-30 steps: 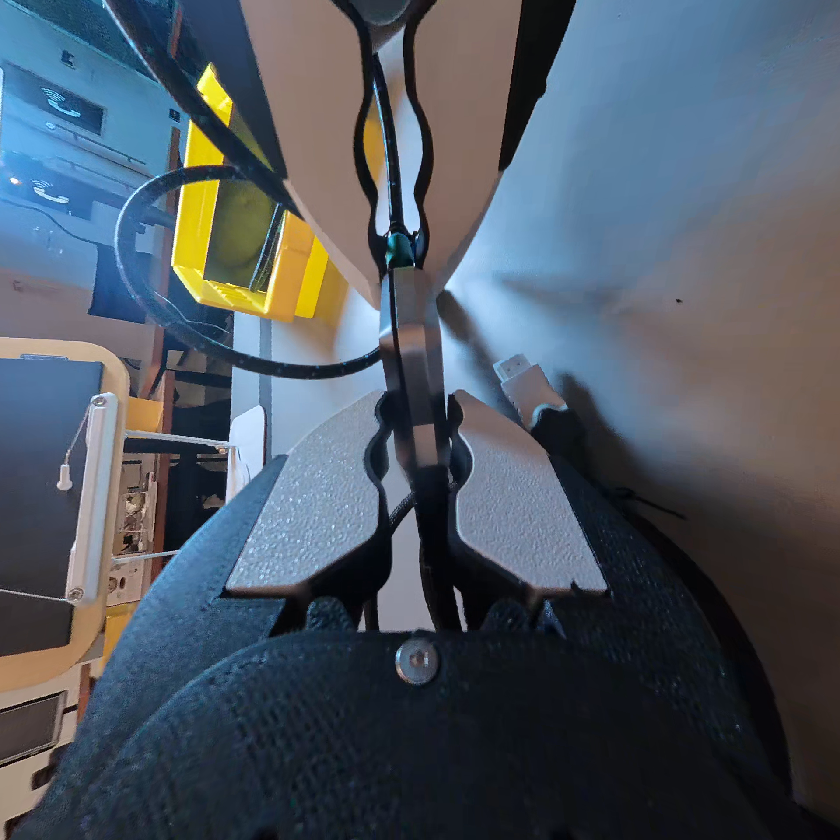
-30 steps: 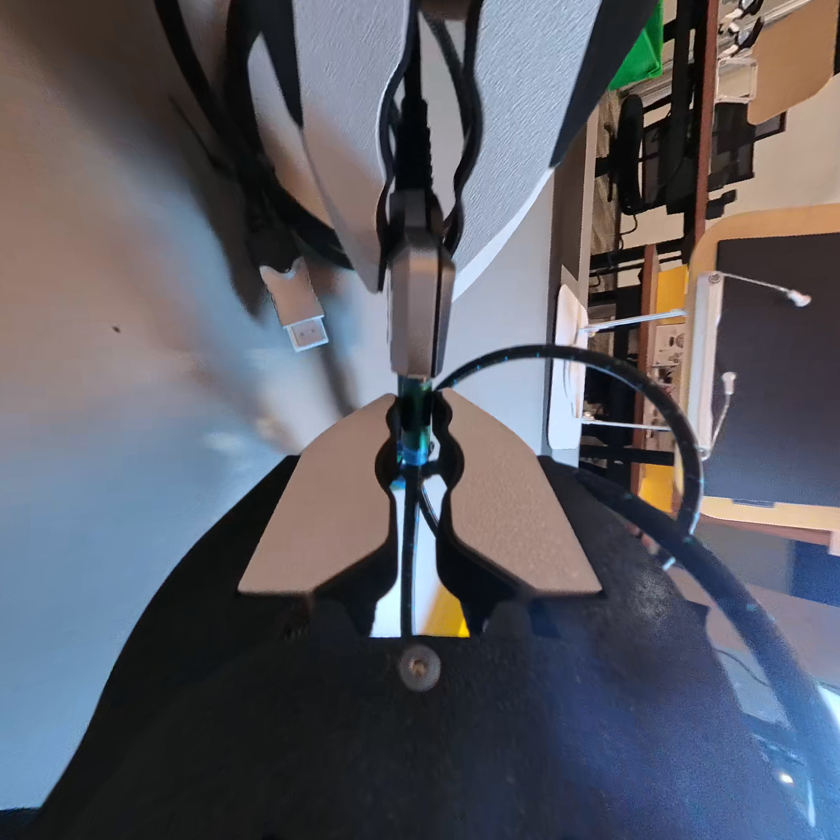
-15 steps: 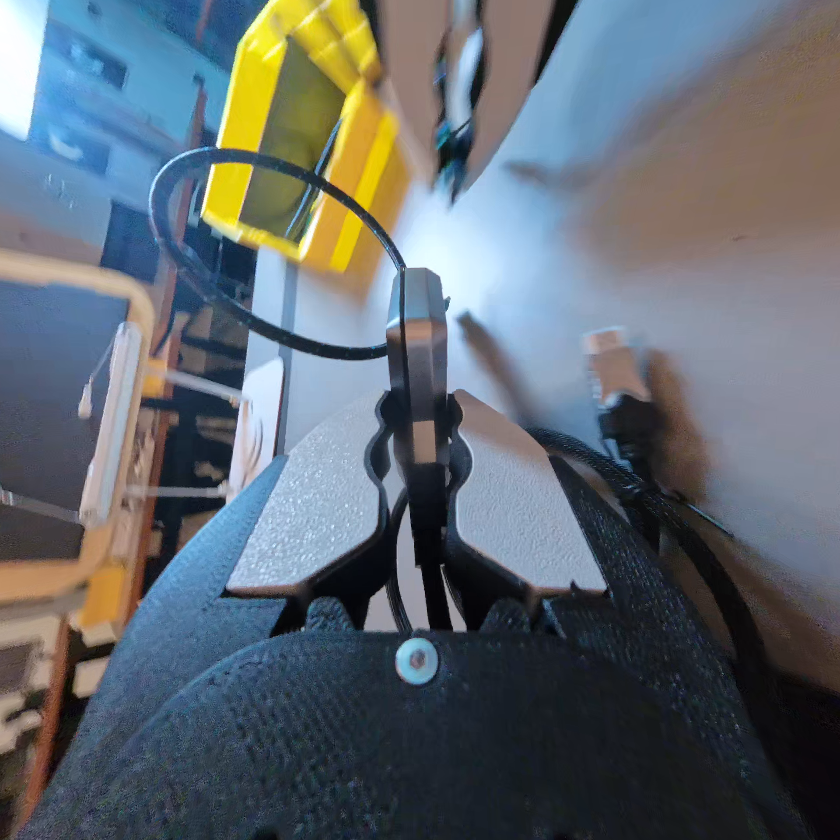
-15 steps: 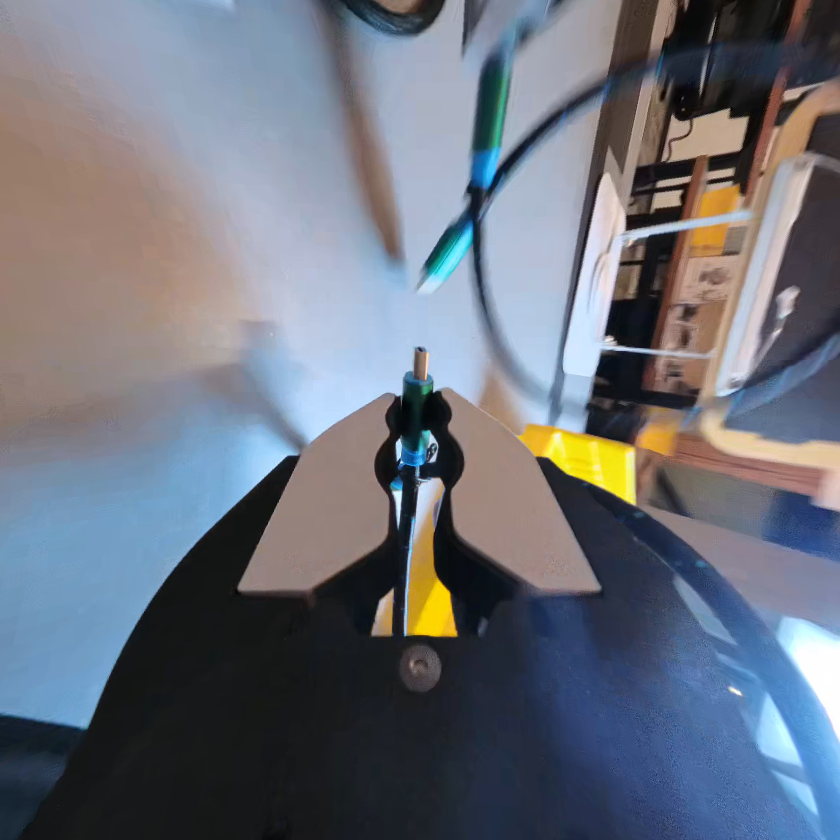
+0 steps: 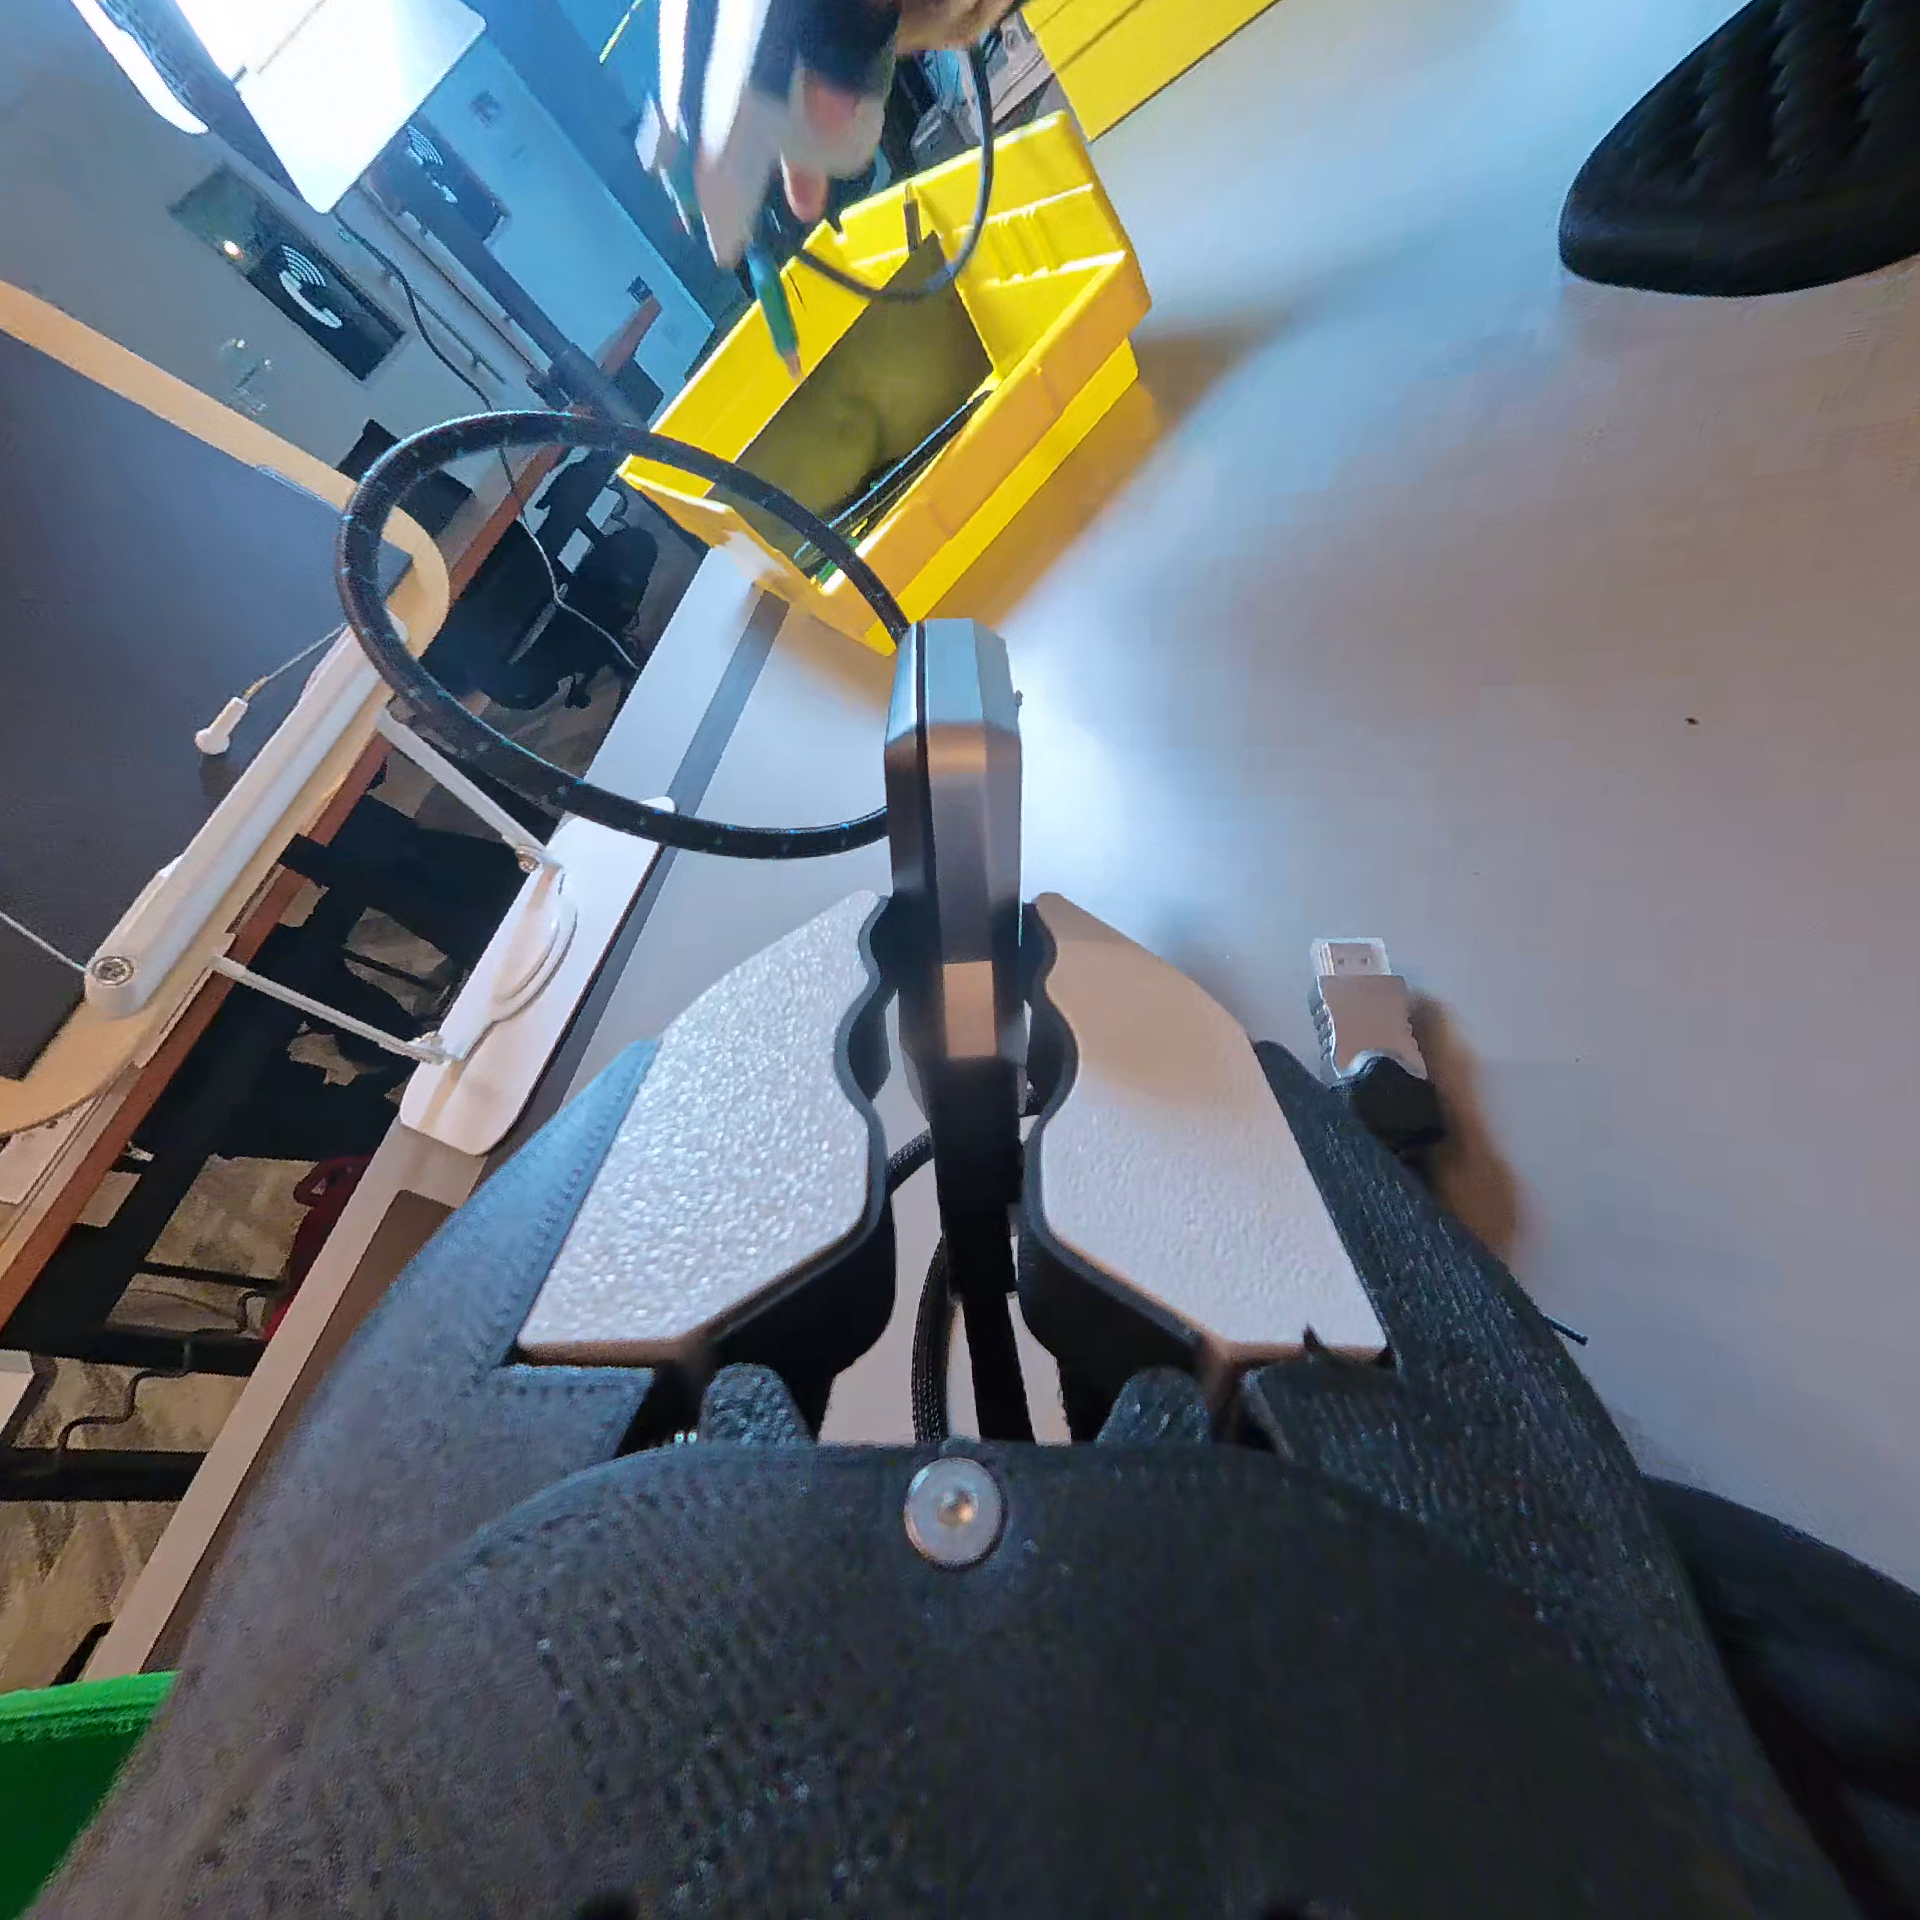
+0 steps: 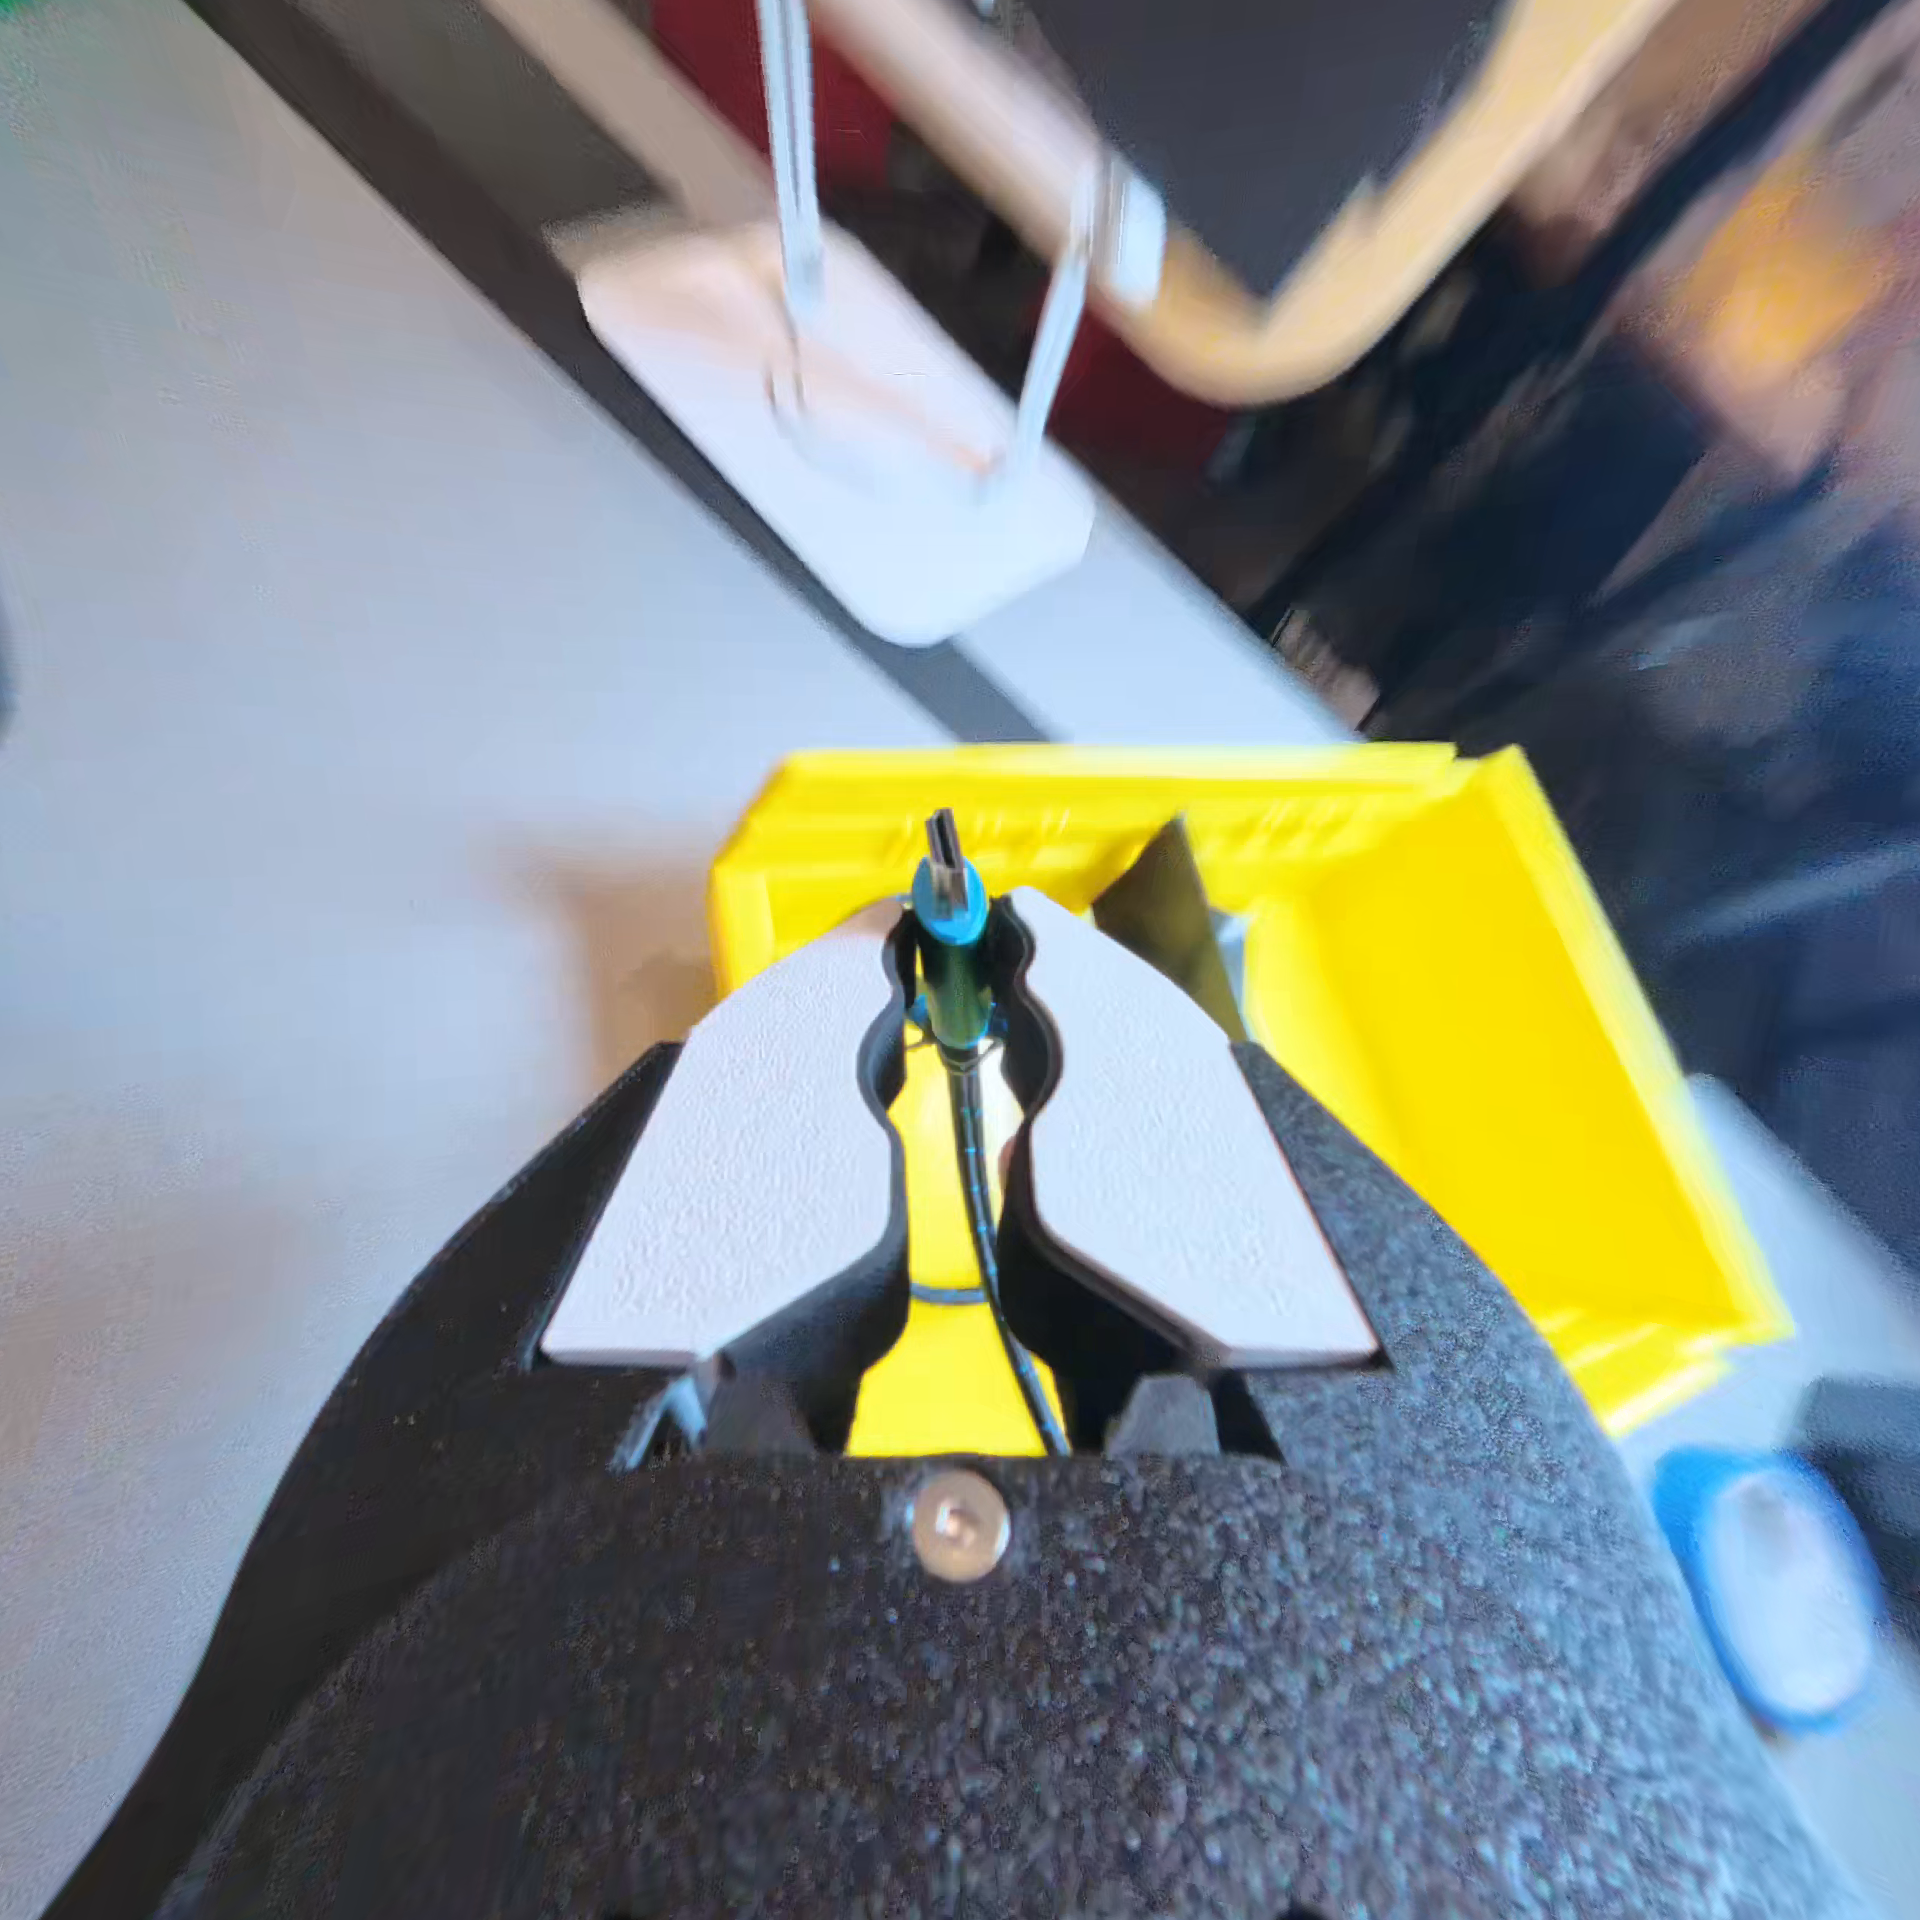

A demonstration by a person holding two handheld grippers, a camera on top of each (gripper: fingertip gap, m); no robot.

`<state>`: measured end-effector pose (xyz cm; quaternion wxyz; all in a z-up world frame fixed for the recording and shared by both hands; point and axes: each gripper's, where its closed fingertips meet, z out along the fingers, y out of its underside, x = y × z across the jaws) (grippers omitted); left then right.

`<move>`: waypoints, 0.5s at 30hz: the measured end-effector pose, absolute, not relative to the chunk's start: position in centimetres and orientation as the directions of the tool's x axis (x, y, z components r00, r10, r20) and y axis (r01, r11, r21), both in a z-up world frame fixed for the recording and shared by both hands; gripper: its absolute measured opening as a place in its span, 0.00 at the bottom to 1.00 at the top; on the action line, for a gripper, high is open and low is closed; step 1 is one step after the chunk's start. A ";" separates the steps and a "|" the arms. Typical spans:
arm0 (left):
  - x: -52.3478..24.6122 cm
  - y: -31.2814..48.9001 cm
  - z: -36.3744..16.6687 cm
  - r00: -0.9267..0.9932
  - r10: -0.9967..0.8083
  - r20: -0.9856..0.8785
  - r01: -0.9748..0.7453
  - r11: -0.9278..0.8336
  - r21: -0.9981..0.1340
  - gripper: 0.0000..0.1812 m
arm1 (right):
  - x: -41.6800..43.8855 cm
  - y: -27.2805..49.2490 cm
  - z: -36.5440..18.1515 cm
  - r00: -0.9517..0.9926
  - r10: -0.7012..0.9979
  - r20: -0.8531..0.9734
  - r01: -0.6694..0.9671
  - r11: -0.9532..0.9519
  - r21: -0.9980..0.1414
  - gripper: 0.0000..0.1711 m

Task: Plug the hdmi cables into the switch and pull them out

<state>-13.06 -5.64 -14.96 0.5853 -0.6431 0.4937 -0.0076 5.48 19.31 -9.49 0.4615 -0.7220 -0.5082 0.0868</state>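
Two grippers work over one pale table (image 5: 1455, 623), which fills the right half of the left wrist view. A yellow bin (image 5: 1039, 343) sits on it in the upper middle of that frame, and the same bin (image 6: 1455, 987) fills the middle right of the blurred right wrist view. A thick black cable (image 5: 436, 675) loops out at left centre of the left wrist view and meets the side of the switch. The left gripper (image 5: 956, 977) is closed tight on the dark grey switch (image 5: 951, 790), which stands on edge, its upper half above the fingertips at frame centre. The right gripper (image 6: 951, 935) is pinched on a green and blue plug (image 6: 951, 935) at frame centre, over the bin's near wall; its metal tip pointing upward in the frame, its thin cable trailing down between the fingers. A silver plug (image 5: 1361, 1008) lies on the table at right centre, just beside the left gripper's right finger, apart from the switch.
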 end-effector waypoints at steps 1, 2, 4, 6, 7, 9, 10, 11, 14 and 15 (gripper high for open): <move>-13.0 -5.7 -15.0 0.513 -0.645 -0.566 -0.623 0.173 -0.763 0.13 | 5.5 20.1 -11.6 0.497 0.835 0.236 0.654 -0.182 -0.734 0.08; -13.0 -5.7 -15.1 0.514 -0.648 -0.562 -0.620 0.172 -0.765 0.13 | 5.1 20.5 -13.1 0.519 0.844 0.133 0.624 -0.268 -0.734 0.10; -13.0 -5.6 -15.2 0.520 -0.650 -0.554 -0.609 0.173 -0.774 0.13 | 4.2 21.1 -14.1 0.548 0.835 0.045 0.541 -0.313 -0.780 0.13; -12.9 -5.6 -15.3 0.522 -0.660 -0.540 -0.596 0.171 -0.785 0.13 | 4.1 20.9 -13.9 0.541 0.838 0.077 0.554 -0.286 -0.782 0.20; -12.9 -5.6 -15.3 0.522 -0.659 -0.541 -0.594 0.174 -0.785 0.13 | 4.0 20.7 -13.0 0.538 0.836 0.107 0.549 -0.252 -0.797 0.22; -12.7 -5.7 -15.4 0.514 -0.655 -0.554 -0.604 0.183 -0.776 0.13 | 2.7 18.8 -10.2 0.465 0.878 0.117 0.489 -0.145 -0.860 0.21; -12.6 -5.7 -15.4 0.508 -0.654 -0.561 -0.610 0.187 -0.770 0.13 | 1.8 17.3 -8.7 0.409 0.905 0.117 0.452 -0.090 -0.887 0.21; -12.4 -5.8 -15.4 0.503 -0.651 -0.568 -0.615 0.192 -0.765 0.13 | 1.0 15.7 -7.4 0.353 0.926 0.132 0.421 -0.031 -0.906 0.21; -12.2 -5.9 -15.3 0.497 -0.637 -0.589 -0.627 0.206 -0.751 0.13 | -1.2 10.8 -4.1 0.208 0.943 0.260 0.380 0.167 -0.910 0.21; -12.2 -5.9 -15.2 0.495 -0.633 -0.595 -0.629 0.211 -0.748 0.13 | -1.9 9.0 -3.4 0.159 0.938 0.309 0.380 0.231 -0.896 0.21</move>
